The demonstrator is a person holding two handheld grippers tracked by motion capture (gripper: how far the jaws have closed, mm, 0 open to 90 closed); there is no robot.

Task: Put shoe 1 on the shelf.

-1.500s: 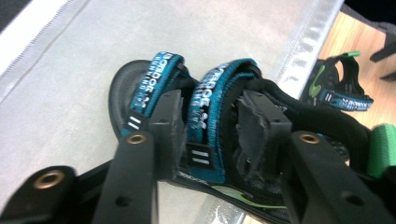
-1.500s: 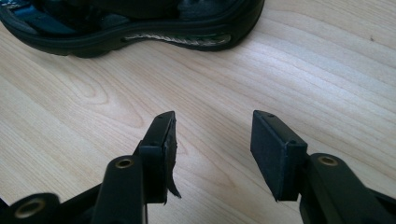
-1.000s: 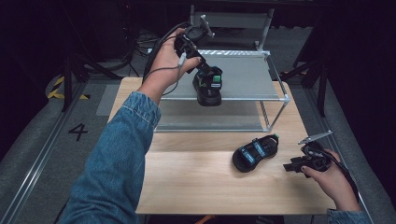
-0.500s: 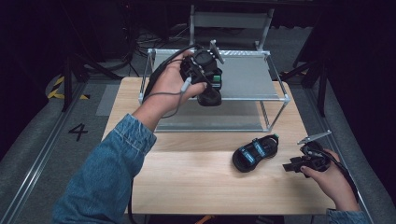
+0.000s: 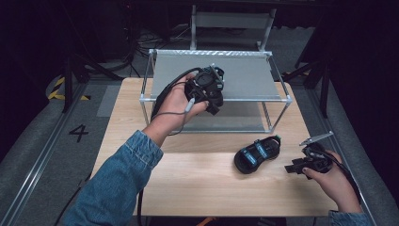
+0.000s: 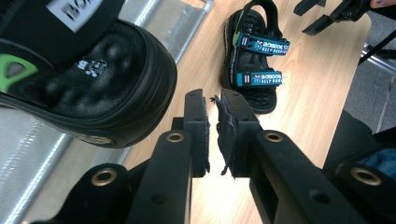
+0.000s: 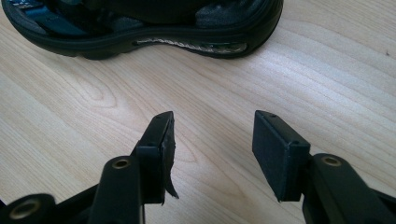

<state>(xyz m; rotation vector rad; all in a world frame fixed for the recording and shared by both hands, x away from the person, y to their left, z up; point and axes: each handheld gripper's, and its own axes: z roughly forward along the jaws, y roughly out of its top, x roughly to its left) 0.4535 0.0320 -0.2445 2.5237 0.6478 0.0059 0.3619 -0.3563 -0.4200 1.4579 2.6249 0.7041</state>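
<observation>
The rack (image 5: 277, 96) is the landmark here, a metal-framed shelf standing at the far side of the tabletop (image 5: 188, 183).

Starting at the left, the left tongs (image 5: 214, 101) are up at the rack's front edge, in the person's left hand (image 5: 176, 106). In the left gripper view the two pads (image 6: 198, 126) sit almost together, with only a thin gap and nothing in it. They have just been closing, and no shoe is between them. One sandal (image 6: 84, 70) lies on the rack's top shelf, just to the side of these tongs and not gripped.

Moving right, the second sandal (image 5: 258, 153) lies on the tabletop in front of the rack, near the rack's right front leg. Its long side runs slantwise, with one end toward the rack and the other end toward the person.

Farthest right, the right tongs (image 5: 294, 167) rest low over the tabletop, just beside this sandal. The jaws stand wide apart and hold nothing. In the right gripper view the sandal (image 7: 140, 28) lies straight ahead of the open jaws, side-on to them.

So the right hand (image 5: 329, 176) is much nearer to the sandal on the tabletop. A short push forward would likely bring the open jaws around its side.
</observation>
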